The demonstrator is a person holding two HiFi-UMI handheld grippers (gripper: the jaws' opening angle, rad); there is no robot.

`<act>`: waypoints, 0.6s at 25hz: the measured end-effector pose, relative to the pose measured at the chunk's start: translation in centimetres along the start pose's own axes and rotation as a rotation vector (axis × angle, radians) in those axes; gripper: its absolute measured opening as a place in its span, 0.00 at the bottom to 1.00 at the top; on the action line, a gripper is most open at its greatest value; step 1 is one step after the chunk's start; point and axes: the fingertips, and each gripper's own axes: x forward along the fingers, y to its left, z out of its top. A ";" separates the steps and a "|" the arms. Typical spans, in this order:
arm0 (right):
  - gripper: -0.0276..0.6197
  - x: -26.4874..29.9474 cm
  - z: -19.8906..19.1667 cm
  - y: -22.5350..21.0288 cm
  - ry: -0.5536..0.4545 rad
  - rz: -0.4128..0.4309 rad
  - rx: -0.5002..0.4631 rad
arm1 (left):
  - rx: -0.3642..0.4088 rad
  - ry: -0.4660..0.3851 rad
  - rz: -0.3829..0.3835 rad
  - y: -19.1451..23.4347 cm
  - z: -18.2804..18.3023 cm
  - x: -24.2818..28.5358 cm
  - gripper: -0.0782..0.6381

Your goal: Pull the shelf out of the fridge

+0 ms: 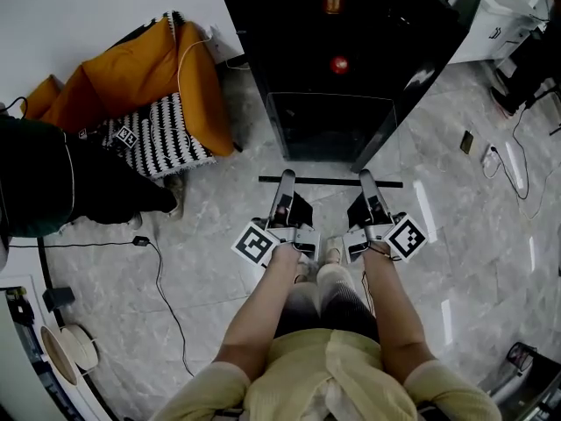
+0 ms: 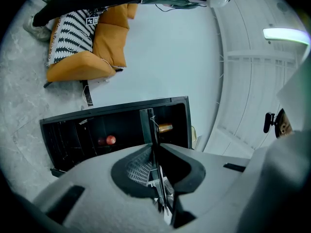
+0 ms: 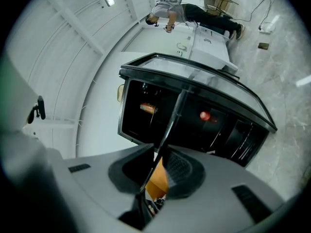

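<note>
The black fridge (image 1: 351,60) stands open ahead of me on the floor. Its thin glass shelf, with a dark edge strip (image 1: 333,181), is held level just in front of the fridge's foot. My left gripper (image 1: 285,181) is shut on the shelf's left part, and my right gripper (image 1: 367,179) on its right part. In the left gripper view the shelf (image 2: 151,130) runs edge-on between the pads of the left gripper (image 2: 154,154). In the right gripper view the shelf (image 3: 175,115) passes the same way through the right gripper (image 3: 159,155).
A red round thing (image 1: 338,63) and an orange thing (image 1: 332,4) lie inside the fridge. An orange armchair (image 1: 166,86) with a striped cushion stands to the left, beside a person in dark clothes (image 1: 53,174). Cables (image 1: 166,288) cross the floor. White cabinets (image 1: 500,16) stand at the back right.
</note>
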 end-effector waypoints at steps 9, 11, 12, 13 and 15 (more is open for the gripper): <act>0.13 -0.2 0.7 3.0 0.003 0.020 -0.023 | 0.007 0.026 -0.015 -2.9 0.4 -0.1 0.17; 0.13 -0.3 0.9 3.4 0.007 0.015 -0.036 | 0.015 0.031 -0.024 -3.5 0.6 -0.1 0.17; 0.13 -0.4 0.9 3.6 0.008 0.013 -0.043 | 0.017 0.034 -0.029 -3.9 0.6 -0.1 0.17; 0.13 -0.4 1.0 3.9 0.008 0.015 -0.048 | 0.019 0.037 -0.033 -4.1 0.7 -0.1 0.17; 0.13 -0.3 1.1 4.7 0.002 0.023 -0.048 | 0.019 0.039 -0.038 -4.7 1.0 0.0 0.17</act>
